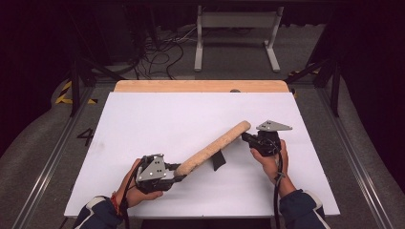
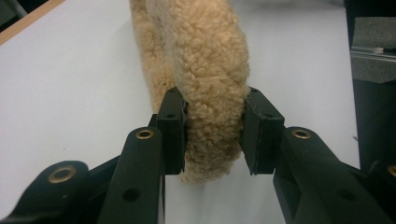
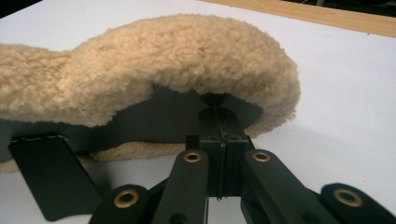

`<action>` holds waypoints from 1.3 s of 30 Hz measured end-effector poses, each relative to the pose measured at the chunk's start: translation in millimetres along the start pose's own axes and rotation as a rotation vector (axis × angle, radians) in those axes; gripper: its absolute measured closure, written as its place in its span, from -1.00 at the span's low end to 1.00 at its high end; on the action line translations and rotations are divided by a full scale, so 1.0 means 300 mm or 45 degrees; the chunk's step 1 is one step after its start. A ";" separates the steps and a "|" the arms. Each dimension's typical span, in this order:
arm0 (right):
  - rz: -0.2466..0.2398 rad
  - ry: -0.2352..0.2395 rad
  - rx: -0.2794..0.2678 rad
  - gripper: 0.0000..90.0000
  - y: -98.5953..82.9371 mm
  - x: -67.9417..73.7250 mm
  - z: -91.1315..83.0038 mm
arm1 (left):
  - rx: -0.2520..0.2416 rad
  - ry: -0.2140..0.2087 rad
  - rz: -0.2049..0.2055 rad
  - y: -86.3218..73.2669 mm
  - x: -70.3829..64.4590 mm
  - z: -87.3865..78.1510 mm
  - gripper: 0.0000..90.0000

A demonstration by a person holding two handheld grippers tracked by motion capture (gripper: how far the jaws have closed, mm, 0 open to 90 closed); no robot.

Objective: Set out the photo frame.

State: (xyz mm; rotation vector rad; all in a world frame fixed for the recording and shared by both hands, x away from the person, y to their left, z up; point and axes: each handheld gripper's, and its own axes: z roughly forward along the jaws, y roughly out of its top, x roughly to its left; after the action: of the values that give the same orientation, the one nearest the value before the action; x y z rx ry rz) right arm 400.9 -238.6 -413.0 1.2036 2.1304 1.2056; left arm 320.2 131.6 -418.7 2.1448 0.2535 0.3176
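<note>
Tan fleece pad (image 1: pixel 215 146), long, folded, diagonal on table, black strap.

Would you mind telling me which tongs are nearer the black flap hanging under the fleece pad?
Right. The right tongs pinch the far end of the fleece pad, close to the black flap; the left tongs clamp the near end, farther away.

Fleece pad (image 1: pixel 215 147) slants across table (image 1: pixel 143 119); left tongs (image 1: pixel 177 177) at near end, right tongs (image 1: pixel 244 137) at far end.
</note>
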 end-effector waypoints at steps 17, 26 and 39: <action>-0.027 0.022 0.027 1.00 0.063 0.032 0.050 | -0.014 -0.101 0.012 0.036 -0.049 0.047 0.43; -0.058 0.038 0.046 1.00 0.092 0.065 0.085 | -0.018 -0.160 0.028 0.057 -0.075 0.083 0.40; -0.057 0.046 0.068 0.99 0.107 0.096 0.116 | -0.031 -0.164 0.032 0.080 -0.098 0.117 0.36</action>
State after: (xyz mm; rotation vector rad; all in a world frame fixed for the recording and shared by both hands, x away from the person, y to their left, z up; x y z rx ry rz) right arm 424.8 -189.6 -403.2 1.1581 2.2169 1.1666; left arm 304.9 82.3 -421.6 2.1357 0.1481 0.1951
